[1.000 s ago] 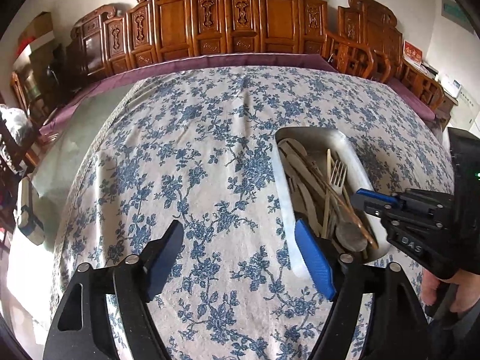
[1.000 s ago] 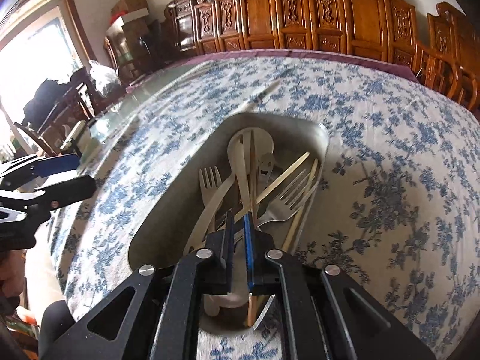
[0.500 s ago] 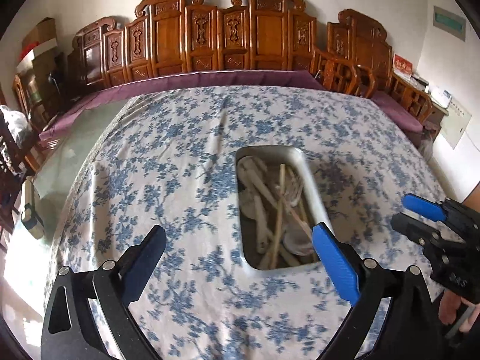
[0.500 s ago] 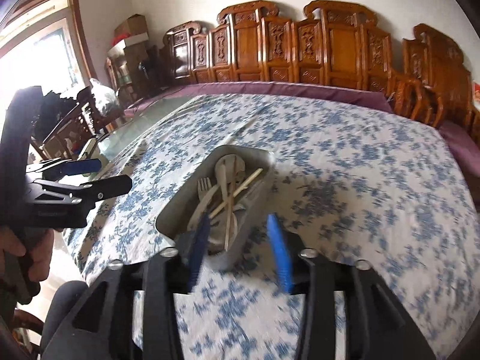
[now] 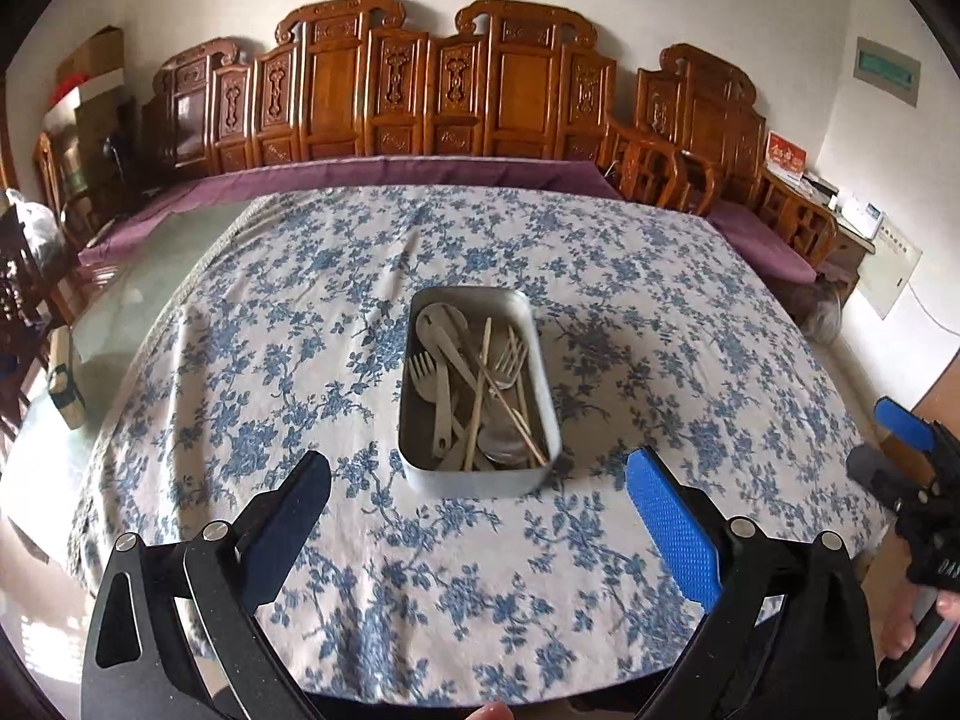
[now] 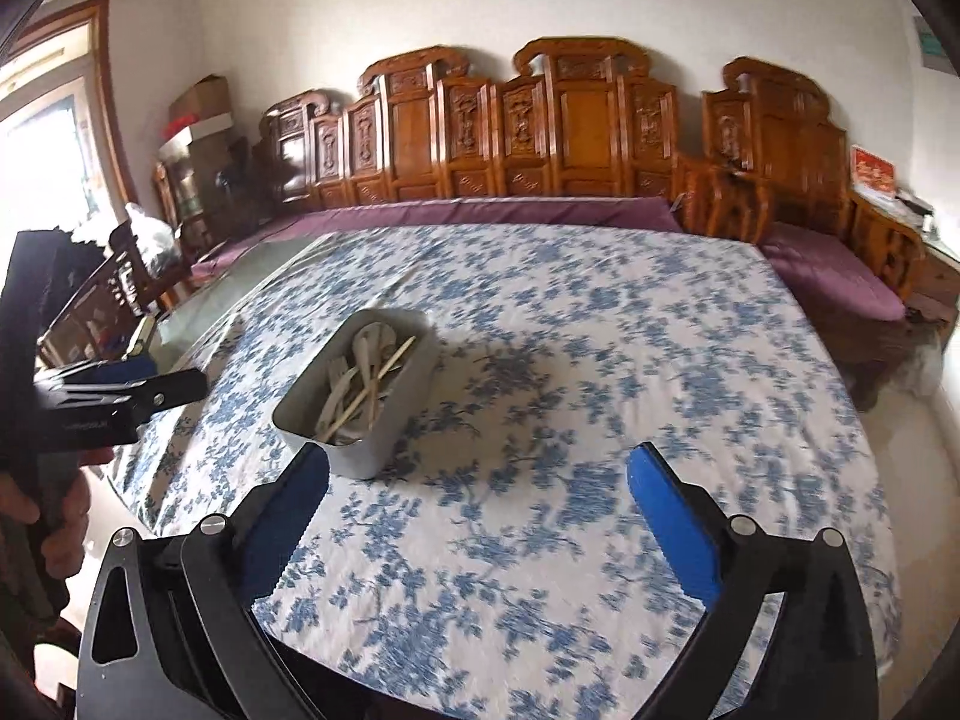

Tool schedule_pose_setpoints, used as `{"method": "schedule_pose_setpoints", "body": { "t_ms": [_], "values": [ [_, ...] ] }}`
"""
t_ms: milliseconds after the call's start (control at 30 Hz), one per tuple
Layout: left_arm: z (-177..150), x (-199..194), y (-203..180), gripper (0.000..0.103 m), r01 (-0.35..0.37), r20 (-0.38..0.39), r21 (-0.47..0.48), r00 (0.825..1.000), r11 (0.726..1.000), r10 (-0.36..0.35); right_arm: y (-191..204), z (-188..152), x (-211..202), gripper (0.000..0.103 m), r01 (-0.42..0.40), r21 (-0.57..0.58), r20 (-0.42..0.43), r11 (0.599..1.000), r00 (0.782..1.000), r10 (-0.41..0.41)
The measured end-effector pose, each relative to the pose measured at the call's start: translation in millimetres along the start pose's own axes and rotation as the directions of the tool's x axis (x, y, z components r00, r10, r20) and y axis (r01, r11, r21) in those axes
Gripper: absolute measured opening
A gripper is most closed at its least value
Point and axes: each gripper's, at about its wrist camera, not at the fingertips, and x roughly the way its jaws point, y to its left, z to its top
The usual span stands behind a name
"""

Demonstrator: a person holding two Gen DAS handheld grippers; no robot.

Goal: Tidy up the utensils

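Observation:
A grey metal tray (image 5: 423,477) stands in the middle of the table on a blue-flowered cloth (image 5: 300,360). It holds forks (image 5: 423,372), spoons (image 5: 441,321) and wooden chopsticks (image 5: 480,384) in a loose pile. My left gripper (image 5: 477,498) is open and empty, above the near table edge, short of the tray. My right gripper (image 6: 477,483) is open and empty, near the front edge, to the right of the tray (image 6: 390,426). The right gripper also shows at the far right of the left wrist view (image 5: 900,450).
Carved wooden chairs (image 5: 420,90) and a purple-cushioned bench (image 5: 390,171) line the far wall. Bare glass tabletop (image 5: 138,300) shows left of the cloth, with a small box (image 5: 60,378) on it. More furniture stands at the left (image 6: 120,276).
The right gripper has let go inside the tray, opened wide and pulled back from it. Both grippers have drawn back toward the near table edge and risen; the tray looks smaller.

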Motion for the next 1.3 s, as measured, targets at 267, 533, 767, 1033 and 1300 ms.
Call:
{"method": "schedule_pose_setpoints", "body": {
  "t_ms": [267, 533, 767, 1033, 1300],
  "values": [
    [0.0, -59.1, -30.4, 0.095, -0.025, 0.135, 0.041, 0.991, 0.999, 0.020, -7.6, 8.7, -68.0, 0.100, 0.068, 0.024, 0.161, 0.997, 0.984, -0.071],
    [-2.3, -100.0, -54.2, 0.095, -0.038, 0.216, 0.067, 0.976, 0.997, 0.023, -4.0, 13.1, -108.0, 0.100, 0.084, 0.047, 0.260, 0.995, 0.961, -0.093],
    [-6.8, -111.6, -62.1, 0.095, -0.041, 0.242, 0.075, 0.970, 0.996, 0.021, -3.0, 11.9, -110.0, 0.100, 0.094, 0.044, 0.263, 0.995, 0.959, -0.103],
    [-8.0, -113.9, -62.1, 0.095, -0.041, 0.249, 0.061, 0.968, 0.997, 0.025, -3.3, 8.9, -107.5, 0.100, 0.102, 0.044, 0.256, 0.994, 0.960, -0.110],
    [-8.3, -114.1, -59.8, 0.095, -0.043, 0.252, 0.048, 0.967, 0.998, 0.030, -4.0, 9.4, -106.7, 0.100, 0.103, 0.043, 0.255, 0.994, 0.961, -0.110]
  ]
}}
